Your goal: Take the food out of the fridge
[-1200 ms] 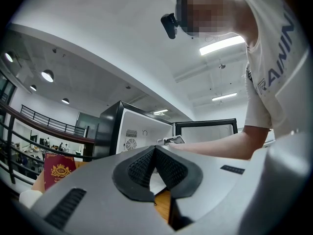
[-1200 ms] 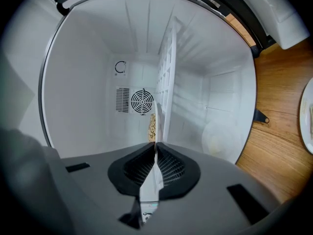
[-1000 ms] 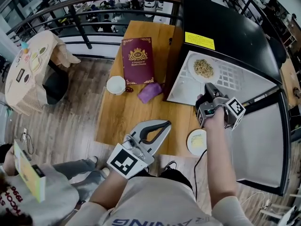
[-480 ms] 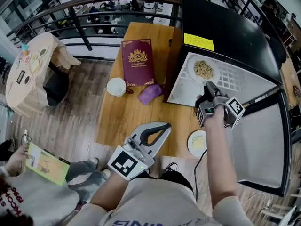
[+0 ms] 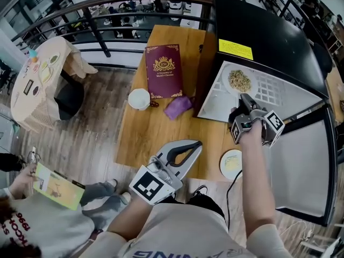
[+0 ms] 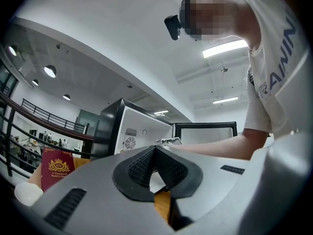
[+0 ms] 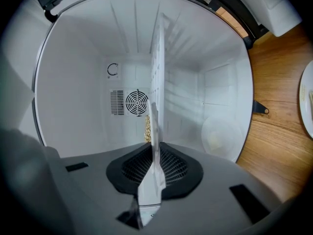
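Nearest the person, at about six o'clock in the head view, the left claw [image 6: 154,150] is waiting by the near edge of the table [image 5: 156,133], its jaws meeting at the tips and gripping nothing. Just past it, toward four o'clock, a small plate [image 5: 232,164] is sitting on the wood beside the open door [image 5: 298,160]. Farther on, at two o'clock, the right claw [image 7: 155,151] is reaching into the fridge [image 5: 269,34]. Its jaws have just been closing and are now pinching the near rim of the plate [image 5: 228,77]. That plate is resting on the white wire shelf [image 5: 274,90] and carrying the food [image 5: 239,81] in its middle.

The pull-out is probably only starting. It will go best if the person is holding the rim firmly before drawing back, pulling straight toward six o'clock. The plate needs keeping level so the food is not sliding off, and clear of the door frame
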Available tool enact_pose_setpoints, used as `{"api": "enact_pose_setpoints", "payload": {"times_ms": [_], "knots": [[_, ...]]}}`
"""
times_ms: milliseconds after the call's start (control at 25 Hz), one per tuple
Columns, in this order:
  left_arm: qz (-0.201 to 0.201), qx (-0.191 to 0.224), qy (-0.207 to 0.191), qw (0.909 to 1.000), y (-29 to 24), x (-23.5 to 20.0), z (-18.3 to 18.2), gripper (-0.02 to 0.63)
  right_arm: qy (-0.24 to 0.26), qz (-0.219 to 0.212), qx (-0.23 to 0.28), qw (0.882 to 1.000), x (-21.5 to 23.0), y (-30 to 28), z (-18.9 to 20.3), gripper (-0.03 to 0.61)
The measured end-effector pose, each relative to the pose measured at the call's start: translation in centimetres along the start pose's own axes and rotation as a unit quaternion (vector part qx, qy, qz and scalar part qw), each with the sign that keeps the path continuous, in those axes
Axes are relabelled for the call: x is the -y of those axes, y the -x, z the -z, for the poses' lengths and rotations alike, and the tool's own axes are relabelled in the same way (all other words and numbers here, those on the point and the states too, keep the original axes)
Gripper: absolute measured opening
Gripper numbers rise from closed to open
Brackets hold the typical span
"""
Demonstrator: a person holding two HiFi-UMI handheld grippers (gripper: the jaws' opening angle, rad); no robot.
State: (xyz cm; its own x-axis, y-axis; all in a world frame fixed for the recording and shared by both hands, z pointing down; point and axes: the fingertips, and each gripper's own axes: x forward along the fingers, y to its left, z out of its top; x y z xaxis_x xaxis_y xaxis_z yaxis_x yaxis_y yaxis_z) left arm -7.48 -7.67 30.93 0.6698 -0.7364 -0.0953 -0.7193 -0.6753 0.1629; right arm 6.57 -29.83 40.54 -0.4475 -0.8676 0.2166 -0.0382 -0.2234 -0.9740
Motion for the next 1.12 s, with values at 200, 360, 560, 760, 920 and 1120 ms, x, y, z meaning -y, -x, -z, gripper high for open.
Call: {"api": "enact_pose_setpoints", "payload": {"times_ms": [200,360,560,760,920,1120], "knots": [[0.001,-0.001,0.005,1.0000,0.0,-0.1,0.0,0.005,-0.001,-0.004,-0.001,1.000,-0.3,0.3,0.0,0.034],[0.003,-0.004,0.005,1.0000,0.1,0.0,0.1,0.005,-0.004,-0.011,-0.001,1.000,-0.4,0.7,0.1,0.034],[-0.002,-0.007,0.003,1.0000,0.2,-0.2,0.1,0.005,0.007,-0.026,0.000,1.000,-0.7,1.8,-0.1,0.034],[-0.007,0.004,-0.017,0.9998,0.6,-0.7,-0.2,0.005,0.012,-0.042,-0.012,0.999,-1.5,4.0,0.7,0.034],[-0.015,0.006,-0.019,0.9997,0.9,-0.8,-0.4,0.005,0.019,-0.052,-0.029,0.998,-1.9,6.2,1.5,0.034],[-0.024,-0.001,-0.026,0.9994,1.3,-0.5,-0.1,0.005,0.036,-0.060,-0.041,0.997,-1.4,9.4,2.0,0.034]]}}
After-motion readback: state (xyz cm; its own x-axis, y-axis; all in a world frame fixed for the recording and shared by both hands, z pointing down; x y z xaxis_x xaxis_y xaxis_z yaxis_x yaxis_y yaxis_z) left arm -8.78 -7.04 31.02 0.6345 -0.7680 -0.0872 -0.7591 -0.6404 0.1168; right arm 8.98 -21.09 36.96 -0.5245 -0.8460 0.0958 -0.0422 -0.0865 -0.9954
